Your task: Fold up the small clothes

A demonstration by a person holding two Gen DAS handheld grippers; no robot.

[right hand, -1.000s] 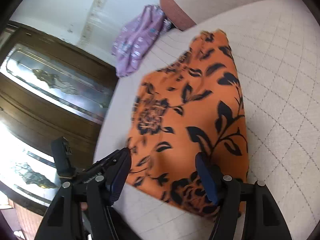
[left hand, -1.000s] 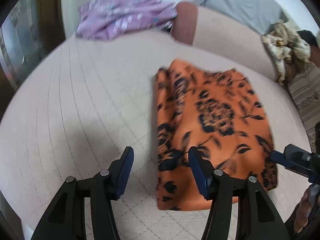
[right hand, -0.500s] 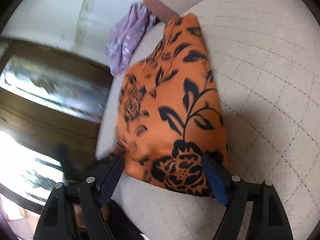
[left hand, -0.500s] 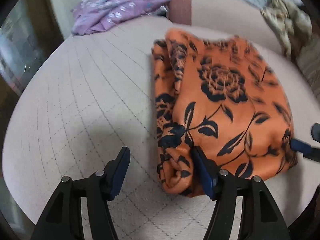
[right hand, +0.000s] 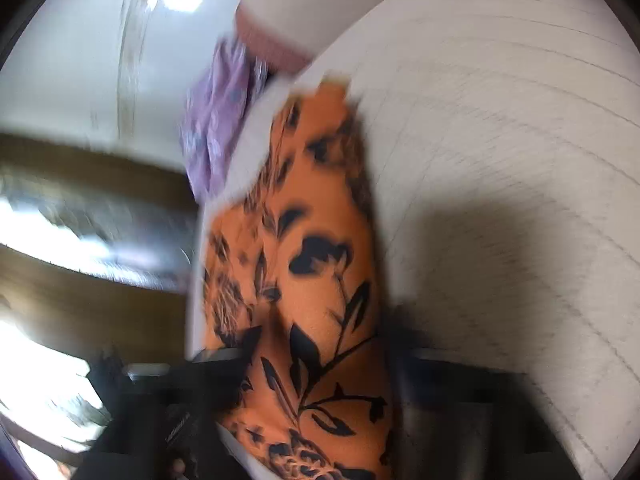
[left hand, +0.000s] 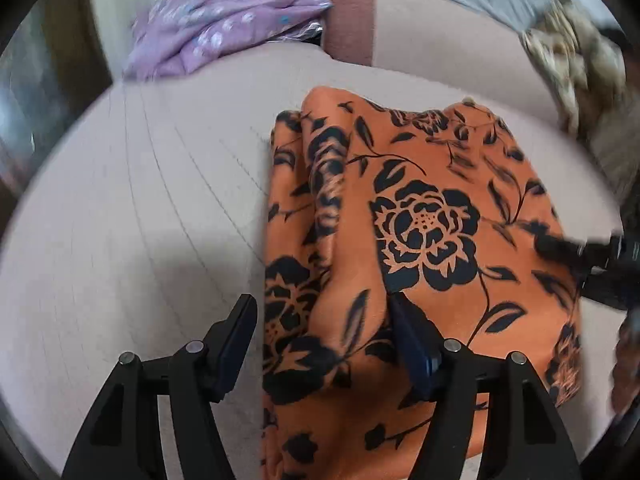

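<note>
An orange cloth with black flowers point(left hand: 420, 240) lies folded on a beige quilted cushion point(left hand: 140, 220). My left gripper point(left hand: 322, 336) is open low over the cloth's near left edge; the fabric lies between its fingers. The right gripper's finger point(left hand: 568, 248) shows in the left wrist view at the cloth's right edge. In the blurred right wrist view the same cloth point(right hand: 316, 280) lies between the spread fingers of my right gripper point(right hand: 320, 344), which is open.
A purple flowered garment point(left hand: 224, 28) lies at the cushion's far left, also in the right wrist view point(right hand: 216, 120). A rumpled beige cloth point(left hand: 572, 56) sits at the far right. A backrest point(left hand: 420, 40) runs behind. Dark wood furniture point(right hand: 80, 200) stands beyond the cushion.
Both grippers have moved in and down over the orange cloth, the left onto its near left edge, the right along its right edge. The right wrist view is blurred with motion.
</note>
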